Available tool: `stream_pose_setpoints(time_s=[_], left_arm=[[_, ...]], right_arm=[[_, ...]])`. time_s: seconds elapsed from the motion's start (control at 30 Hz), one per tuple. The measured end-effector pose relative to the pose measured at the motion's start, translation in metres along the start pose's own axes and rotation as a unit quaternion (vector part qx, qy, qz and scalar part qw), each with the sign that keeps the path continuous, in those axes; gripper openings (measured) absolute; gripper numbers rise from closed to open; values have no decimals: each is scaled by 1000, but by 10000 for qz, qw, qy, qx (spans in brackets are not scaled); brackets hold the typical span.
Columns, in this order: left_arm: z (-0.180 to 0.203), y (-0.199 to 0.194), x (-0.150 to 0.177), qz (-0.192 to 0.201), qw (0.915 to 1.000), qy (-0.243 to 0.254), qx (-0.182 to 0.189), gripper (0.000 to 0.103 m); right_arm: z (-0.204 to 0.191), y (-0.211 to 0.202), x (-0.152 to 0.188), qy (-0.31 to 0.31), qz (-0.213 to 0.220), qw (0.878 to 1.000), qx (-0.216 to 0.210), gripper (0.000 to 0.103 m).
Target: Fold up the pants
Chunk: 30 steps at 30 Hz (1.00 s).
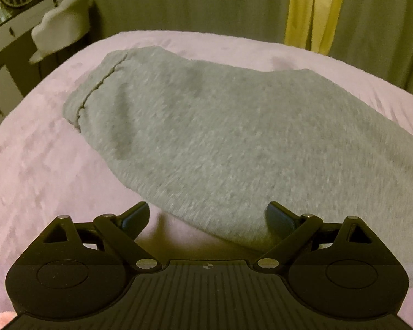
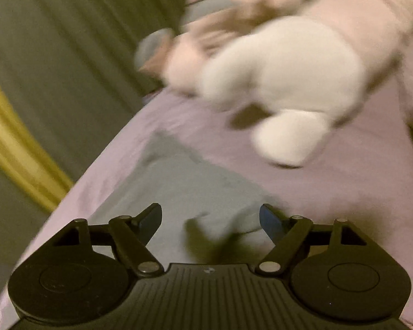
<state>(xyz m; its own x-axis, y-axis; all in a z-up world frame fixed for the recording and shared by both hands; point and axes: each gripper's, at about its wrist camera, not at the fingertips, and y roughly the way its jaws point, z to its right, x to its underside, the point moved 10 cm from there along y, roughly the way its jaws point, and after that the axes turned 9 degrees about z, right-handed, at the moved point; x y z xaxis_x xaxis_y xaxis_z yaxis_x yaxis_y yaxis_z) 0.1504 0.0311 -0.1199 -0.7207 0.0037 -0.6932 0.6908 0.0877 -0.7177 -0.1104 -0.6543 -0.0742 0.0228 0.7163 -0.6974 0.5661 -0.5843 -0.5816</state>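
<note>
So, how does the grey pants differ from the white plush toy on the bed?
The grey pants lie flat and spread on the pink bed cover; the white plush toy is rounded and bulky. The pants are grey with a stitched hem; the toy is white and, being blurred, shows no detail. Both are soft and rest on the same bed, held by neither gripper.

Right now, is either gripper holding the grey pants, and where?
Neither. Left gripper and right gripper stand open over the grey fleece pants on the pink bedsheet.
</note>
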Motion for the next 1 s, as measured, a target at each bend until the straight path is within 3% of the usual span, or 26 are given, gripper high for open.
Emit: stream_pose_setpoints(time_s=[0.07,0.17,0.3,0.43,0.5,0.57,0.6,0.63,0.73,0.83,0.87,0.9,0.93,0.97,1.0], left_arm=[[-1,2,1,-50,10000,-24,-7,96],[0,2,2,-84,10000,-23,-19,96],[-1,1,3,-108,9999,-40,-28,96],[0,2,3,-141,9999,-35,-43,96],[0,2,3,-147,9999,-37,-45,96],[-1,2,4,-169,9998,-39,-47,96],[-1,3,4,-177,9998,-38,-48,96],[-1,3,4,-184,9998,-36,-49,96],[-1,3,5,-213,9998,-28,-46,96],[0,3,5,-203,9998,-37,-33,96],[0,3,5,-195,9998,-45,-24,96],[0,3,5,-186,9998,-55,-13,96],[0,3,5,-179,9998,-70,5,96],[-1,2,5,-176,9998,-83,22,96],[-1,2,6,-175,9998,-95,39,96]], right_arm=[[14,4,-2,520,-157,9983,-191,65],[26,8,9,1138,-379,9922,-331,65],[14,21,24,1534,-761,9829,-677,60],[13,29,25,1933,-837,9745,-772,38],[18,39,31,2051,-969,9720,-617,36],[25,44,33,2383,-1057,9638,-555,26],[24,42,32,2417,-1036,9632,-559,23],[22,42,29,2328,-973,9660,-560,13],[-1,20,9,1978,-554,9734,-1014,11],[-21,-11,-13,1732,78,9679,-1821,11],[-20,-18,-16,1562,213,9700,-1852,11],[-16,-19,-14,1314,214,9770,-1666,11],[-5,-17,-8,913,164,9884,-1202,11],[9,-11,-1,372,71,9982,-471,20],[22,-8,5,-65,-4,9998,195,27]])
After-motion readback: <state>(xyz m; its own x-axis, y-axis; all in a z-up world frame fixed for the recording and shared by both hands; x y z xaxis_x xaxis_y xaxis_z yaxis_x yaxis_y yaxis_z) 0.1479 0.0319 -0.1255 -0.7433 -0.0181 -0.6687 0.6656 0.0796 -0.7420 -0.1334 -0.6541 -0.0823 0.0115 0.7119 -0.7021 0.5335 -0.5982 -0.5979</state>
